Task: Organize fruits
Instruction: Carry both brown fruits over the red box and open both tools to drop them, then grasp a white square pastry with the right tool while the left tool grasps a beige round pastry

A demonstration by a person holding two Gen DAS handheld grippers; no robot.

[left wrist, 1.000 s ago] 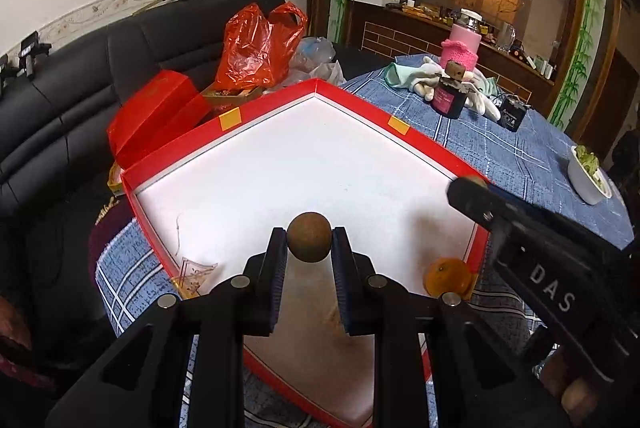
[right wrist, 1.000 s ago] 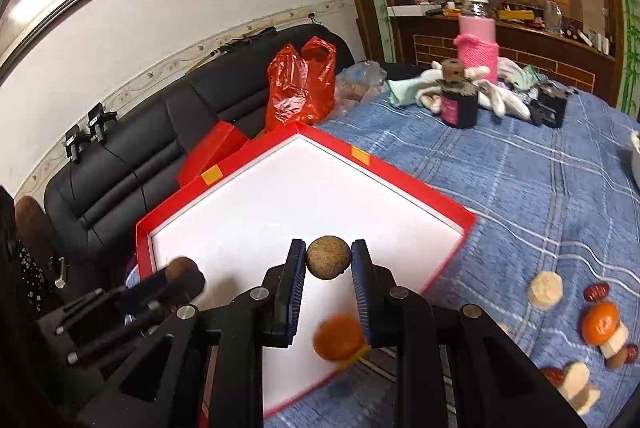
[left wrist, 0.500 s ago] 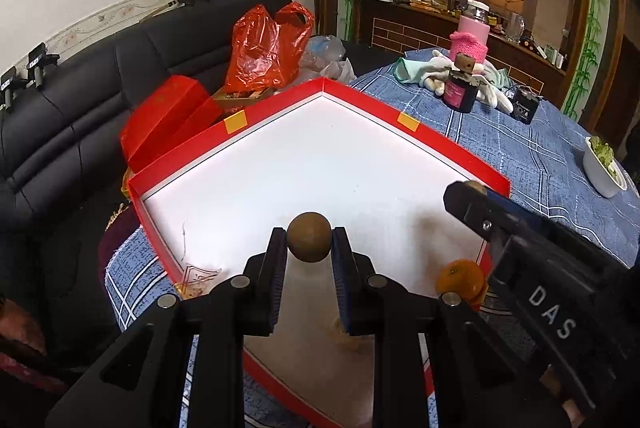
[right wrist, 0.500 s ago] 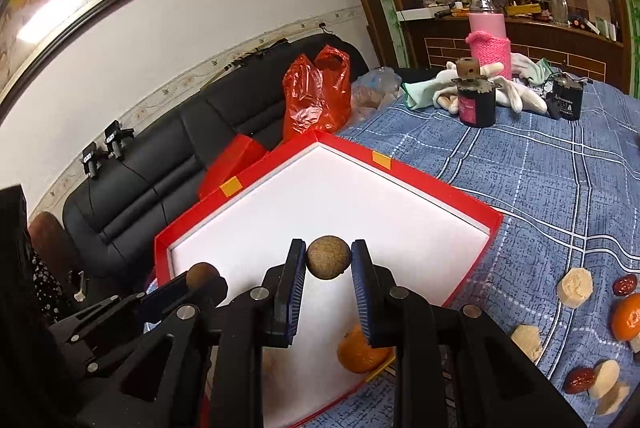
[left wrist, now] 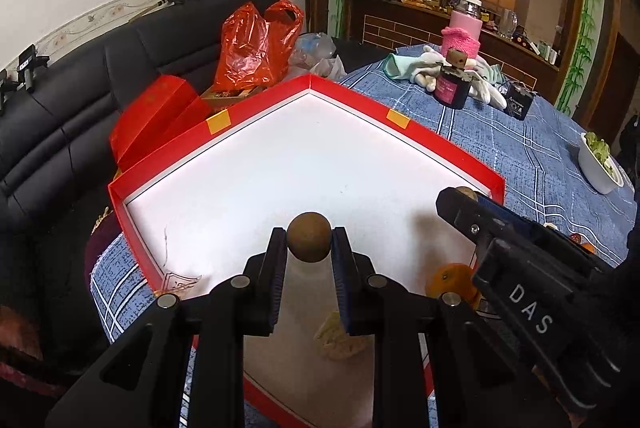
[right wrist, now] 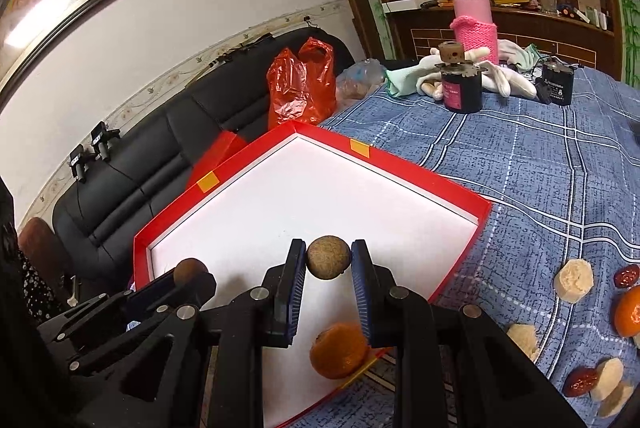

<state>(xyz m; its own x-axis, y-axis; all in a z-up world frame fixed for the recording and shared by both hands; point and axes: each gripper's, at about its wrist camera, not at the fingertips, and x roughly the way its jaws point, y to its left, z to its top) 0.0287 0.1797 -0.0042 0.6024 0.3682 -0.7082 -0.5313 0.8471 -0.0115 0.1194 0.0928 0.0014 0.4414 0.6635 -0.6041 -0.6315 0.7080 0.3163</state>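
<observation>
1. Left tongs (left wrist: 309, 248) clamped on a brown round fruit (left wrist: 309, 237), held above the white floor of the red box (left wrist: 256, 110). Right tongs (right wrist: 329, 266) clamped on a second brown round fruit (right wrist: 329, 257), also above the box.
2. Change over the last second: both views have pulled back and up, so more of the box and sofa (left wrist: 80, 68) shows; grips unchanged, neither fruit released.
3. In the left view the right tongs sit at 3 o'clock; in the right view the left tongs sit at 9 o'clock.
4. An orange (right wrist: 340, 350) lies inside the box near its front-right rim, at 6 o'clock below the right tongs. A pale fruit piece (left wrist: 340, 338) lies on the box floor at 6 o'clock under the left tongs.
5. More pale pieces (right wrist: 573, 282), red dates (right wrist: 581, 382) and another orange (right wrist: 630, 310) wait on the blue tabletop (right wrist: 540, 188) at 3–4 o'clock.
6. Judgement: both fruits are carried but not yet placed; lowering and letting go comes next, and most fruit remains outside the box.
</observation>
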